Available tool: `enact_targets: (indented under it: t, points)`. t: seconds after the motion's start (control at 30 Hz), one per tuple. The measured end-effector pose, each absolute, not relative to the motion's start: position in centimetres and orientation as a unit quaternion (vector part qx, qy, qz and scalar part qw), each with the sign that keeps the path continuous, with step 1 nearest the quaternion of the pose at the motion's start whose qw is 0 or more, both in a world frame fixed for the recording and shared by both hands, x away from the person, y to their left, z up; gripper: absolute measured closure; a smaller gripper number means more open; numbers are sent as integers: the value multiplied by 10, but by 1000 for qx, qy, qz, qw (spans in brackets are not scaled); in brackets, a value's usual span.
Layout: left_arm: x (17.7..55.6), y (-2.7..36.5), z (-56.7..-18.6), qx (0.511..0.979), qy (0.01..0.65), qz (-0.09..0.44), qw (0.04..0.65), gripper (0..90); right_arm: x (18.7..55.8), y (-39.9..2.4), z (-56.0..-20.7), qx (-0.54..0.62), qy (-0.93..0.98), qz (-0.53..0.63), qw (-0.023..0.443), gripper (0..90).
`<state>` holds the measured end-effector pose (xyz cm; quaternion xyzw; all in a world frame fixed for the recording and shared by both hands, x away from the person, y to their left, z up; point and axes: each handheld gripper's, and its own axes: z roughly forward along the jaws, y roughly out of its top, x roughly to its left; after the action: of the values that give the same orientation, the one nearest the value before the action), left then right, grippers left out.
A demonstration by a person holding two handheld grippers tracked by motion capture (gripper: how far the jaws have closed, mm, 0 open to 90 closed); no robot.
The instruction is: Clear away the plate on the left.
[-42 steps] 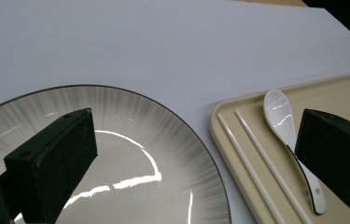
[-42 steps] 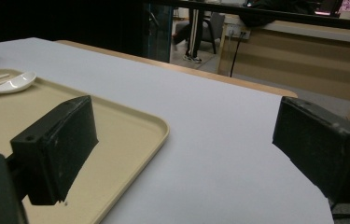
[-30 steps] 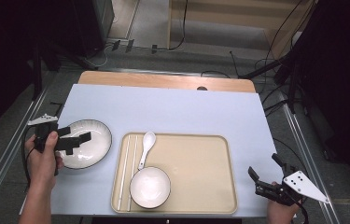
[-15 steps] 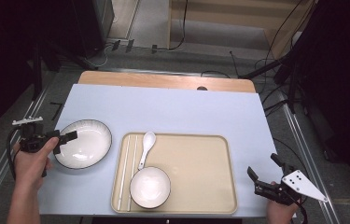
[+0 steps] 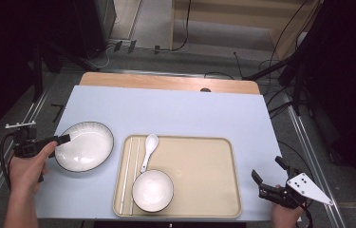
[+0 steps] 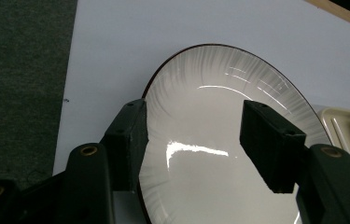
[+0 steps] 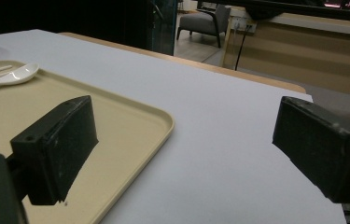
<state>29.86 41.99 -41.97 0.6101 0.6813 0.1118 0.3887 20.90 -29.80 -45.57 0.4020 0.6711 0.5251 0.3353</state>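
A white plate with a dark rim (image 5: 84,146) lies on the pale blue table at the left. My left gripper (image 5: 66,141) sits at the plate's left edge. In the left gripper view the plate (image 6: 219,93) has its rim between the jaws of that gripper (image 6: 196,112): one jaw is outside the rim and the other stands over the inside, with a gap left. These jaws have just been closing and do not pinch the plate. My right gripper (image 5: 268,170) rests open and empty at the front right corner, and from its own camera (image 7: 186,112) it faces bare table.
A beige tray (image 5: 204,175) lies at the front centre and holds a white bowl (image 5: 153,190), a white spoon (image 5: 149,149) and chopsticks (image 5: 128,175). The tray corner (image 7: 130,126) lies just left of the right gripper. The table's left edge is close to the left hand.
The left hand has drawn back to the left, from over the plate to its left rim, and its jaws stand narrower. The right gripper has not moved.
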Motion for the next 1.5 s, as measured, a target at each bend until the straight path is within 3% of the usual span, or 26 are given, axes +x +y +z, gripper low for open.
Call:
enact_targets:
  t: [0.37, 0.6, 0.93, 1.5]
  points:
    - [294, 433, -421, 597, 691, 118, 389, 490, 209, -298, -456, 402, 671, 525, 335, 65]
    - [298, 438, -434, 583, 707, 56, 396, 559, 209, -298, -455, 401, 672, 525, 335, 65]
    - [298, 443, -442, 561, 727, 16, 395, 670, 208, -299, -455, 403, 670, 526, 336, 65]
    - [301, 446, -453, 557, 732, -40, 392, 708, 208, -298, -455, 405, 670, 523, 337, 65]
